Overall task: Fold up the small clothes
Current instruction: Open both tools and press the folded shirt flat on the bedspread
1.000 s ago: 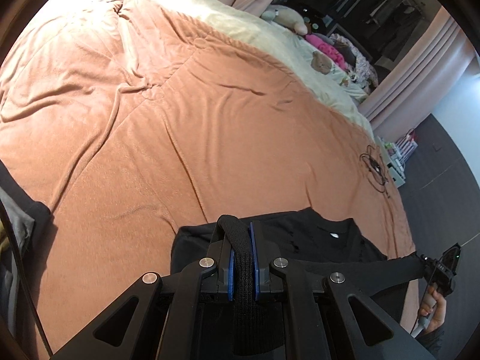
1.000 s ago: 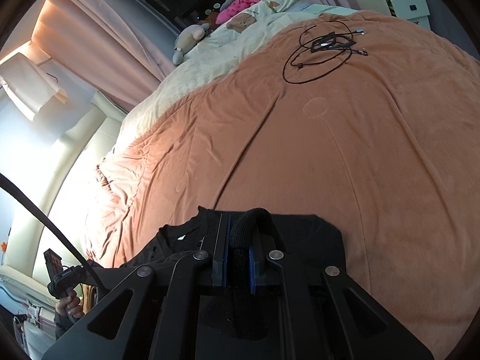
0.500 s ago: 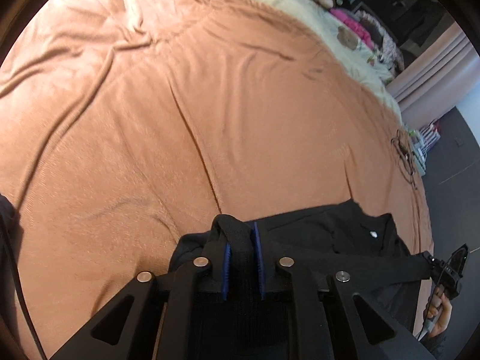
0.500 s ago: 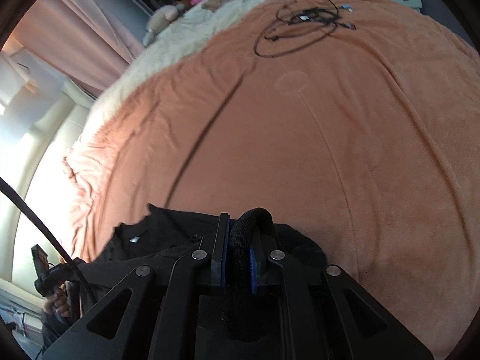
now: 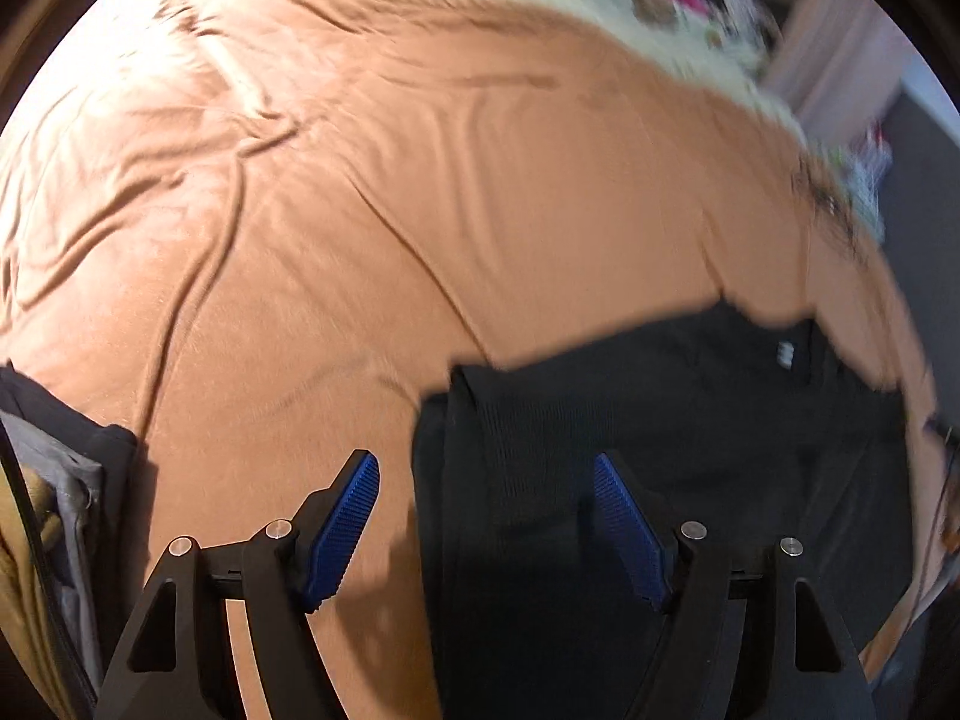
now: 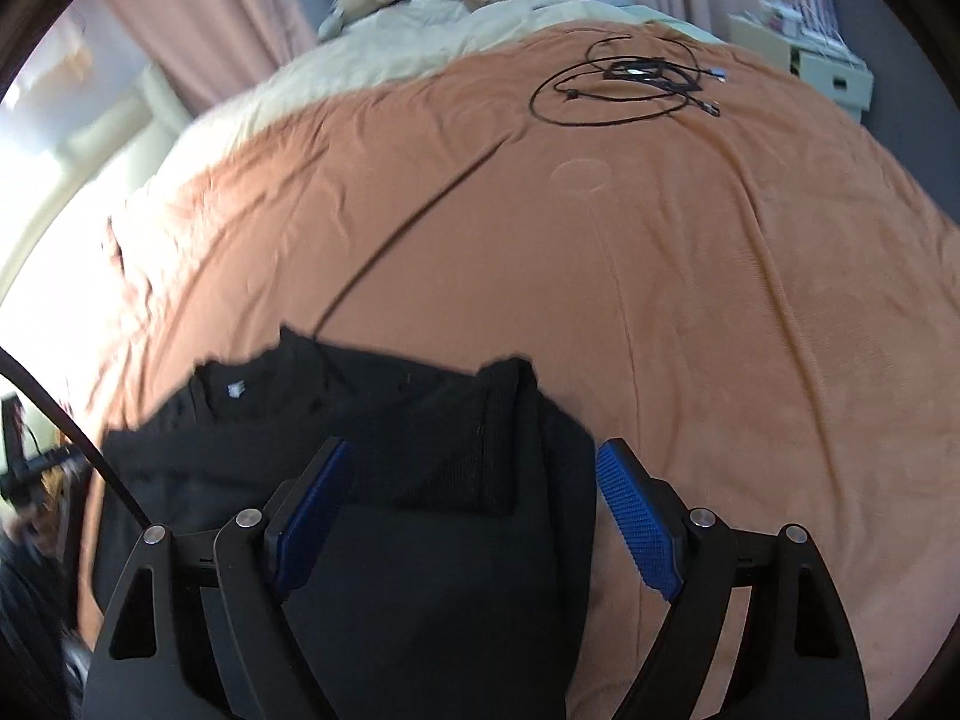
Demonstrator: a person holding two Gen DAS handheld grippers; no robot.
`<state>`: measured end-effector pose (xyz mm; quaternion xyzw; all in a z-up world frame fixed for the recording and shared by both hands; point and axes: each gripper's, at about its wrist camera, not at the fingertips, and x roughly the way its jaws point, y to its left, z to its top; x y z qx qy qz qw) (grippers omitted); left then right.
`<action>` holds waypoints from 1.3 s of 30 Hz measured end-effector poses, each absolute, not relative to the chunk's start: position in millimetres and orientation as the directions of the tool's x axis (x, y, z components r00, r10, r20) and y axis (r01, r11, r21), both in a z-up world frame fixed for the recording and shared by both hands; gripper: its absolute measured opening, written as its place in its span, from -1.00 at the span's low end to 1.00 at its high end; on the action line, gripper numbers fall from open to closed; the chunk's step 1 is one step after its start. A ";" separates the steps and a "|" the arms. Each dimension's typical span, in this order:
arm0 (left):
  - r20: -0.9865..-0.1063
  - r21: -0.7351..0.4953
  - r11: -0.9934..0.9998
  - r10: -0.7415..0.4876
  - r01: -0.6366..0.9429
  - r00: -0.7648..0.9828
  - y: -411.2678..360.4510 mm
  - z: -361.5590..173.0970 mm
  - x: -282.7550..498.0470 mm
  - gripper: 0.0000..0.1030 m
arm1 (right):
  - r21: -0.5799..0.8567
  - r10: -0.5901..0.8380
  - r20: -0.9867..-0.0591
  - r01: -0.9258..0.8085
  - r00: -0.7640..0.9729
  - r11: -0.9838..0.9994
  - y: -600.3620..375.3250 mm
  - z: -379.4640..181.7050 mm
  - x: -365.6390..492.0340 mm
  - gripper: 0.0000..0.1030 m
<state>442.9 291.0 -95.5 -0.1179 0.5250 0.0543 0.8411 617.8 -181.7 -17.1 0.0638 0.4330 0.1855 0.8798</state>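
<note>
A black knit garment (image 5: 690,420) lies spread on the orange bed cover (image 5: 420,180), neck label facing up. In the left wrist view my left gripper (image 5: 486,480) hangs over the garment's left ribbed edge, its jaws opening, blue pads (image 5: 348,516) wide apart and pressing on nothing. In the right wrist view the same garment (image 6: 390,420) lies under my right gripper (image 6: 474,474), whose jaws are also opening; a ribbed fold lies loose between the pads (image 6: 636,516), untouched.
A coiled black cable (image 6: 624,84) lies on the far part of the bed cover (image 6: 720,300). Cream bedding with soft toys (image 6: 420,18) lies beyond. Grey and dark clothes (image 5: 54,480) hang at the bed's left edge. A person's hand with the other gripper (image 6: 24,468) shows at far left.
Both grippers were shut on black ribbed cloth; both have now let go and stand wide, and the cloth has dropped flat onto the bed. The left gripper sank and both tilted.
</note>
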 end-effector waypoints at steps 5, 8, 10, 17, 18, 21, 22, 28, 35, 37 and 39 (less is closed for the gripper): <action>-0.931 -0.020 0.989 0.034 -0.145 0.363 268.5 -121.5 440.3 0.47 | 0.141 0.287 -0.806 -0.304 0.517 0.942 -153.3 -19.1 610.9 0.60; -0.940 0.060 0.989 0.102 -0.137 0.324 266.7 -137.0 446.2 0.47 | 0.067 0.225 -0.842 -0.318 0.490 0.946 -135.7 -28.0 616.1 0.60; -0.939 0.098 0.986 0.136 -0.134 0.317 267.5 -143.9 452.8 0.47 | 0.003 0.168 -0.859 -0.324 0.483 0.946 -125.0 -35.2 623.8 0.60; -0.914 0.177 0.977 0.208 -0.120 0.347 272.9 -145.1 486.5 0.47 | -0.188 -0.018 -0.859 -0.283 0.512 0.941 -97.6 -44.1 663.1 0.60; -0.910 0.185 0.975 0.217 -0.123 0.353 275.7 -144.7 494.6 0.47 | -0.199 -0.028 -0.855 -0.277 0.518 0.940 -94.8 -43.0 668.8 0.60; -0.901 0.194 0.971 0.231 -0.137 0.367 283.2 -143.7 513.0 0.47 | -0.210 -0.038 -0.850 -0.271 0.525 0.940 -87.4 -40.8 690.3 0.60; -0.898 0.191 0.971 0.232 -0.146 0.374 285.5 -142.9 521.8 0.47 | -0.210 -0.040 -0.849 -0.267 0.526 0.941 -84.5 -40.4 699.7 0.60; -0.886 0.170 0.970 0.228 -0.175 0.405 295.3 -146.2 558.4 0.47 | -0.167 -0.011 -0.839 -0.240 0.543 0.956 -85.8 -50.2 731.0 0.60; -0.894 0.046 0.975 0.138 -0.218 0.426 309.0 -142.6 569.3 0.00 | -0.076 0.039 -0.820 -0.176 0.571 0.982 -101.3 -48.8 747.8 0.30; -0.887 0.040 0.975 0.136 -0.220 0.442 310.8 -137.5 565.4 -0.06 | -0.018 0.092 -0.818 -0.186 0.568 0.982 -108.3 -48.2 745.9 0.21; -0.884 0.018 0.973 0.123 -0.232 0.450 316.8 -131.9 558.2 -0.07 | -0.011 0.102 -0.813 -0.190 0.573 0.982 -116.7 -46.7 741.5 0.16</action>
